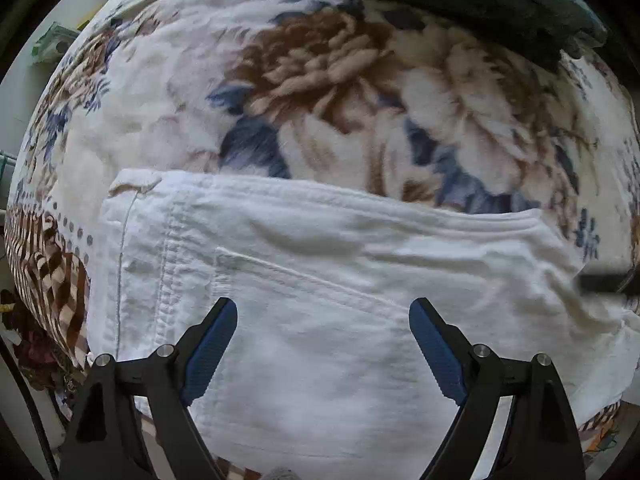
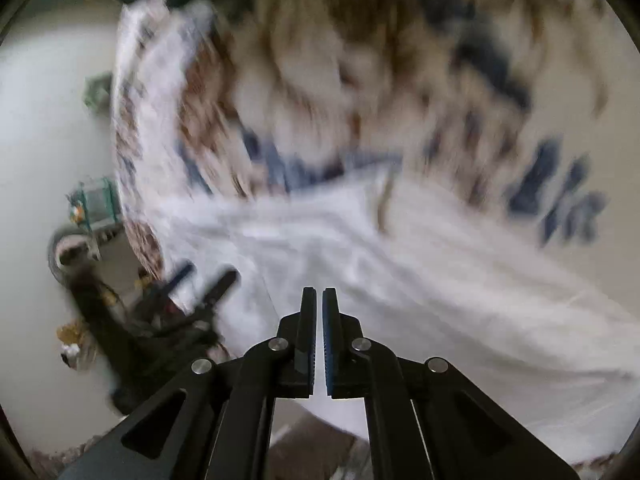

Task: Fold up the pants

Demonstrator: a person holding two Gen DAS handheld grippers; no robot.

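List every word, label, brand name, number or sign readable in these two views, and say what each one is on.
None: no legible text in either view.
White pants: plain fabric with seams and a pocket, no tag or print visible.
Floral blanket: flower pattern only, no lettering.
Green item beyond the blanket's edge: too small and blurred to show any writing.
Right wrist view: motion-blurred, so any text there is unreadable.
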